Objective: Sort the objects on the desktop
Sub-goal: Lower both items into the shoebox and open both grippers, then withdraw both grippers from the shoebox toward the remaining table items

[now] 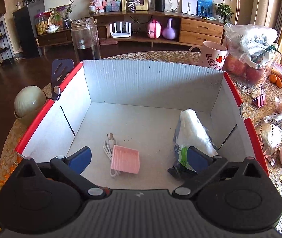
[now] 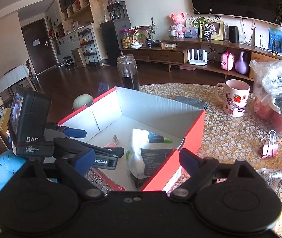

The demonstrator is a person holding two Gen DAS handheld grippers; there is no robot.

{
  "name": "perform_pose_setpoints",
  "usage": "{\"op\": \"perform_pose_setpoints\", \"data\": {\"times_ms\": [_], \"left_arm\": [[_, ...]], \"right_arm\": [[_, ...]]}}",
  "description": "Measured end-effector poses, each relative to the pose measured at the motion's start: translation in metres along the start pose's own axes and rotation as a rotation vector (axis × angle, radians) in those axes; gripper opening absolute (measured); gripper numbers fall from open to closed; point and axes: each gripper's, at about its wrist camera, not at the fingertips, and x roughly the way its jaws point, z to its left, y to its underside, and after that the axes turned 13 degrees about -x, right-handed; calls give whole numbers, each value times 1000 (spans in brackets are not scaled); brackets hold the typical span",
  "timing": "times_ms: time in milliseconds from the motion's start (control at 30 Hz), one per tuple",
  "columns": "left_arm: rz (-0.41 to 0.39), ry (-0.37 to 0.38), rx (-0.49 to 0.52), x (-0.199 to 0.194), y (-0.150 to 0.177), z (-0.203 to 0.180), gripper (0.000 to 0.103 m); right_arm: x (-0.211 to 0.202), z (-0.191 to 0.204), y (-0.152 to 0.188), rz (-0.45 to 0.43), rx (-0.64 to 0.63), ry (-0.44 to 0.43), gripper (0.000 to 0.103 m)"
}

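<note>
A red cardboard box [image 1: 144, 83] with a white inside stands on the table; it also shows in the right wrist view [image 2: 192, 130]. In it lie a pink ribbed charger [image 1: 125, 158] with a white cable [image 1: 108, 144] and a plastic-wrapped packet [image 1: 193, 134], which the right wrist view also shows [image 2: 150, 154]. My left gripper [image 1: 139, 158] is open and empty over the box's near end, seen in the right wrist view too [image 2: 81, 144]. My right gripper [image 2: 138, 161] is open and empty above the box's near right corner.
A pink binder clip [image 2: 269, 148], wrapped snack packets [image 1: 271, 136], a strawberry mug [image 2: 235, 99], a plastic tub of fruit under a bag [image 2: 275, 99] and small oranges [image 1: 279, 81] lie right of the box. A glass jar [image 1: 85, 37] and a round cream container [image 1: 29, 101] stand left of it.
</note>
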Motion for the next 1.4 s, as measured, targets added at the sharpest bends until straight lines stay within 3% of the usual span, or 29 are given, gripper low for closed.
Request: {"op": "perform_pose_setpoints", "data": {"times_ms": [833,1233,1400], "left_arm": [[-40,11,-11,-64,21,-31,103],[-19,153,4,-92,39,-74,103],[-30,160,54,-95,49,-99,102]], "right_arm": [[-80,-24,35,-62,42,84,94],[-110,-53,64,-64,84,165,95],[-121,-66,81,-61,111,193,95]]}}
